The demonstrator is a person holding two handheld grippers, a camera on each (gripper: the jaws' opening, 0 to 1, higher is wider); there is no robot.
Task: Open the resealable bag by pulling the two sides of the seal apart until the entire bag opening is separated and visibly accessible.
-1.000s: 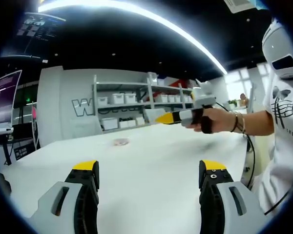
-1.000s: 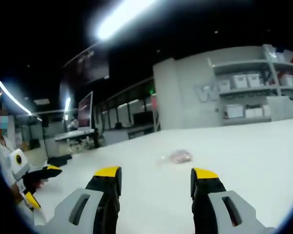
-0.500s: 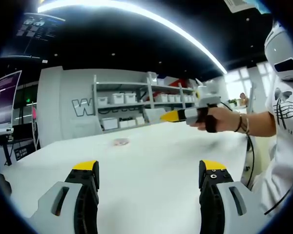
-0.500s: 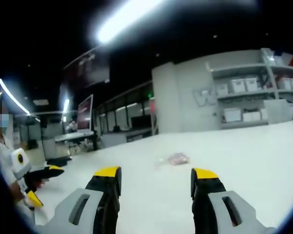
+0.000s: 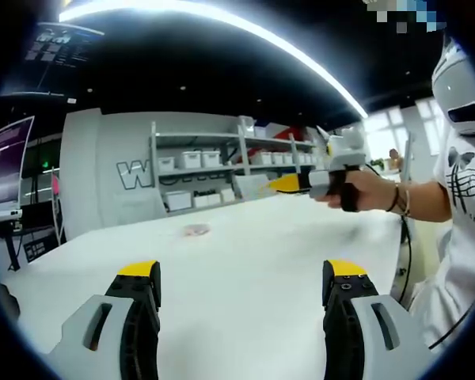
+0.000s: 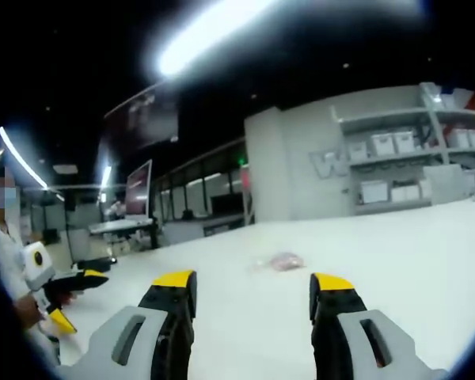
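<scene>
A small pinkish resealable bag [image 5: 195, 230] lies flat far out on the white table [image 5: 245, 261]. In the right gripper view the bag [image 6: 283, 260] rests beyond my jaws. My left gripper [image 5: 242, 273] hovers above the near table, open, nothing between its yellow-tipped fingers [image 5: 139, 271]. My right gripper [image 6: 253, 283] is open too and holds nothing. In the left gripper view the right gripper [image 5: 294, 183] is held up at the right by a person's hand [image 5: 356, 190]. The left gripper [image 6: 67, 297] shows at the left edge of the right gripper view.
A shelving unit [image 5: 214, 170] with white bins stands against the grey wall behind the table. Monitors and desks [image 6: 134, 206] sit off to the left. The person in a white shirt [image 5: 463, 206] stands at the table's right edge.
In the left gripper view the hand with the right gripper has drifted right and slightly up. The right gripper view has shifted a little; the bag stays put.
</scene>
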